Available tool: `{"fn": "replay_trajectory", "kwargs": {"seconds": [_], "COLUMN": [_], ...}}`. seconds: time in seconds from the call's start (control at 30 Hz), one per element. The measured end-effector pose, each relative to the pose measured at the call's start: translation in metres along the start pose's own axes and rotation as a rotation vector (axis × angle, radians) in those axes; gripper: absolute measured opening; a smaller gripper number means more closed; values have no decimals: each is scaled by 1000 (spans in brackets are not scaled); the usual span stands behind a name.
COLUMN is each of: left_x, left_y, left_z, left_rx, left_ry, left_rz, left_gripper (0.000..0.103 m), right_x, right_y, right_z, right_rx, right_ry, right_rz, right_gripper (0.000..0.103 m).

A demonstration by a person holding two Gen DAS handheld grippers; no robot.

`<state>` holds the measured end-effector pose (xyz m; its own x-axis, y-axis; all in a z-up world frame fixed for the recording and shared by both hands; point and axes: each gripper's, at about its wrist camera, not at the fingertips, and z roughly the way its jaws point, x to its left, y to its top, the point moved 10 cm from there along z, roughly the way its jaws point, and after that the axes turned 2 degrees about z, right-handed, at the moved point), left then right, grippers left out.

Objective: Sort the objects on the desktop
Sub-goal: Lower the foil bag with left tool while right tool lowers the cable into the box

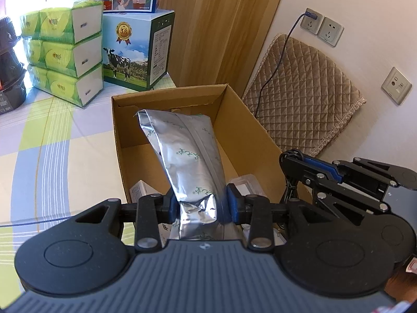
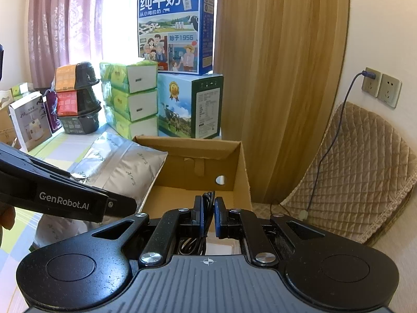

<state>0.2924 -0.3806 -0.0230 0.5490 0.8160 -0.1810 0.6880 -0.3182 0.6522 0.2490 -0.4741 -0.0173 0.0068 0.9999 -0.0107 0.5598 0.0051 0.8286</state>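
**Entry: two items held over the sorting box**

Left wrist view. The left gripper (image 1: 199, 208) has its blue pads closed on the lower end of a silver foil pouch with green sprig print (image 1: 182, 151). The pouch stands tilted, its upper part leaning inside the open brown cardboard box (image 1: 250, 120). Already in the box: a small white carton (image 1: 142, 189) and a clear plastic case (image 1: 246, 184). Recommended handling, as a judgement: lower the pouch until its far end rests on the box floor, clear of the near wall, and only then part the pads.

Right wrist view. The right gripper (image 2: 208, 214) is pinched nearly closed on a coiled black cable (image 2: 207, 199), held over the box near its front edge. Advised: let the pouch settle first, then release the cable into the free corner.

Differences between views. Only the left view shows the box contents; only the right shows the round hole in the far wall and that the pouch overhangs the box's left rim.
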Motion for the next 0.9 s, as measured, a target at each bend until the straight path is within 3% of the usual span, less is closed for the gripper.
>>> {"fn": "replay_trajectory", "kwargs": {"seconds": [0.33, 0.9], "left_x": [7, 17], "left_y": [12, 3], "left_z": [-8, -10], "left_rx": [-39, -26], "left_ry": [5, 10], "left_rz": [-9, -9], "left_gripper": [33, 33], "right_x": [3, 13], "right_y": [0, 1], "right_z": [5, 7], "right_rx": [3, -1], "right_ry": [3, 11], "right_rz": [-3, -16], "right_gripper": [5, 4]}}
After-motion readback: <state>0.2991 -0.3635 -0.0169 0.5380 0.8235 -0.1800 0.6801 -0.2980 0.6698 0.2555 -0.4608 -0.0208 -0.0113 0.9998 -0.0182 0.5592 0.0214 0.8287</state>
